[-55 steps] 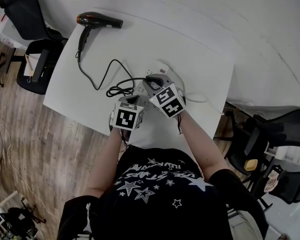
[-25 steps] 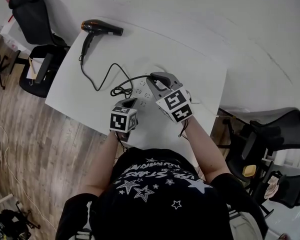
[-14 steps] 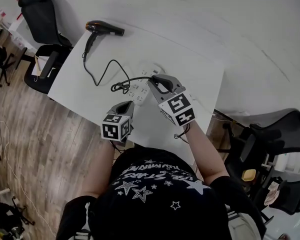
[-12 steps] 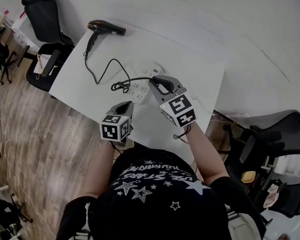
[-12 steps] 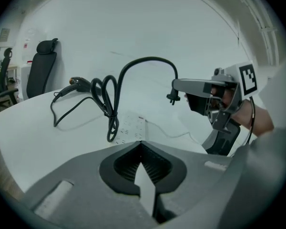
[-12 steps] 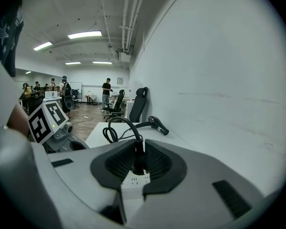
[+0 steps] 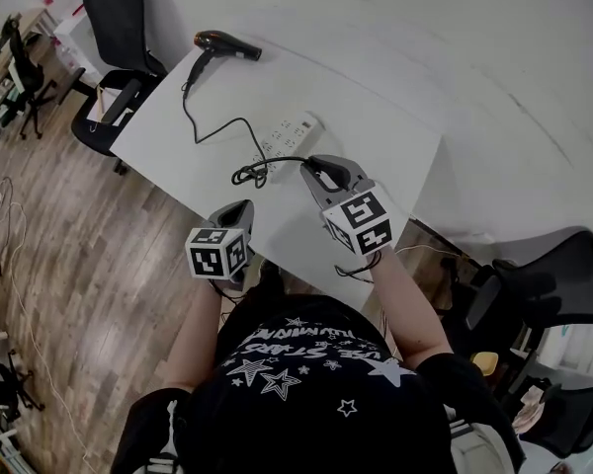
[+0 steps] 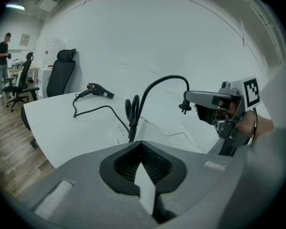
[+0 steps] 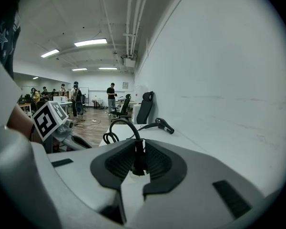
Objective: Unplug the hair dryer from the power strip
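At mid-frame in the head view, the right gripper [image 7: 311, 166] has its jaws clenched on the plug [image 9: 139, 157] of the hair dryer [image 7: 227, 43]. It holds the plug above the bench [image 7: 376, 136], clear of the power strip [image 7: 289, 131]. The left gripper [image 7: 239, 208] has its jaws together on nothing, apparently done bracing.

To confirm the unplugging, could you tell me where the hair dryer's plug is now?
The plug is clamped in the right hand-held gripper, in the air just on the person's side of the power strip in the head view.

Plug [image 9: 138, 160] largely hidden between jaws in right gripper view; power strip [image 7: 295, 132] sockets too small to tell.
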{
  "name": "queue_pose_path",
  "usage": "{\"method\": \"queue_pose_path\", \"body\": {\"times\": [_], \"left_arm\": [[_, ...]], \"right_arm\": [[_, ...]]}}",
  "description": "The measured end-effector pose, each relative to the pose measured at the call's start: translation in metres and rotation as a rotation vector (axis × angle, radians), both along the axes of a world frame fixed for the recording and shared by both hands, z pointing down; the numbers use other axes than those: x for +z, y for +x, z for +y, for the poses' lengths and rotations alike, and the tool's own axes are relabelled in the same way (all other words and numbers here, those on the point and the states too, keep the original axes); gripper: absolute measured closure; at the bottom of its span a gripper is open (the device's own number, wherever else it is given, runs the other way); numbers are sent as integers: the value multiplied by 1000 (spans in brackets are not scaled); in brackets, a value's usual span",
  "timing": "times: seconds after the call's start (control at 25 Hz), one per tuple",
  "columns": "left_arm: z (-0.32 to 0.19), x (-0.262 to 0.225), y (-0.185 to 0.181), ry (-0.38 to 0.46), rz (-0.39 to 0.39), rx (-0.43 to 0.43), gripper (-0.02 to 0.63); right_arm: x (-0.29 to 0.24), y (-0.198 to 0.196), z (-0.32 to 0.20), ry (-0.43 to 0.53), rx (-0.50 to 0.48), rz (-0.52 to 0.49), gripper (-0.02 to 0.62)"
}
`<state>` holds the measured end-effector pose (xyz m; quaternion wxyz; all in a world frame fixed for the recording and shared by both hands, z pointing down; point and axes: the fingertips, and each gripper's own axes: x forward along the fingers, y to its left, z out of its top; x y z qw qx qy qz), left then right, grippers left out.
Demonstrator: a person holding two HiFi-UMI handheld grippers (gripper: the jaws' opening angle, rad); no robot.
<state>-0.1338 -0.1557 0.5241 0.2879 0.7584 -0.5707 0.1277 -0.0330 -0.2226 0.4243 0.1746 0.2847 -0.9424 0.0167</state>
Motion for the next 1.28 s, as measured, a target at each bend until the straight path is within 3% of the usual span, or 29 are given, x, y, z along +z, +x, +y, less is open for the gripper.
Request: {"method": "queue_pose_path", "body": {"times": [0.28, 0.72, 1.28], "left_arm": [[56, -6, 30, 9, -3, -70, 598], [132, -4, 77, 3, 11, -162, 598], [187, -5, 97, -32, -29, -186, 598]], "right_arm": [[3, 39, 49, 8, -33, 2, 526], [13, 92, 104, -82, -80, -70, 532], [55, 138, 114, -164, 8, -72, 537]]}}
